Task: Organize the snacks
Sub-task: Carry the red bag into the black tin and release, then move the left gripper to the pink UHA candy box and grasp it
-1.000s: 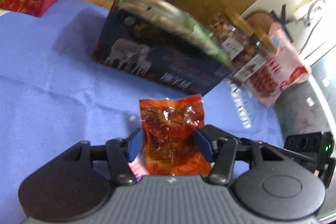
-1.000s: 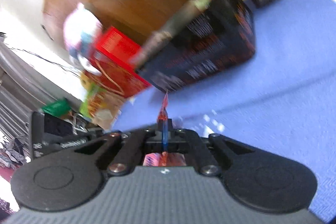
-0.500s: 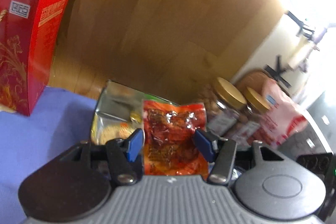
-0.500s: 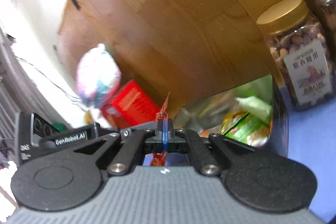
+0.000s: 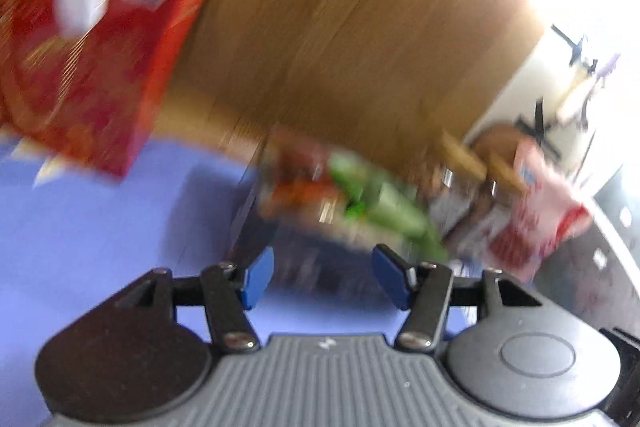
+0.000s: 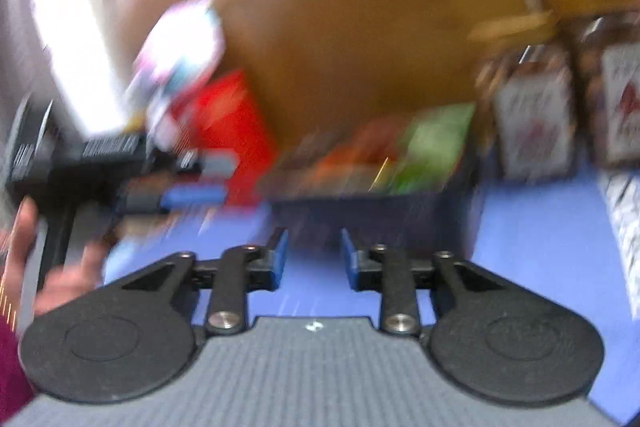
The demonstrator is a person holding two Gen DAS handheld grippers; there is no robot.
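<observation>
The left black two-finger gripper with blue pads (image 5: 323,277) has its fingers spread wide apart, with nothing between them. The right black two-finger gripper with blue pads (image 6: 313,259) is spread too, and holds nothing. A bare hand (image 6: 60,267) shows at 9 o'clock in the right view.

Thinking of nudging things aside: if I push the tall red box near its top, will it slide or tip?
The red box stands upright on the blue cloth, taller than wide, so a high push would probably tip it. A pale bag seems to rest on top, which may add wobble. Cloth likely grips; push low. Weight can't be judged.
</observation>
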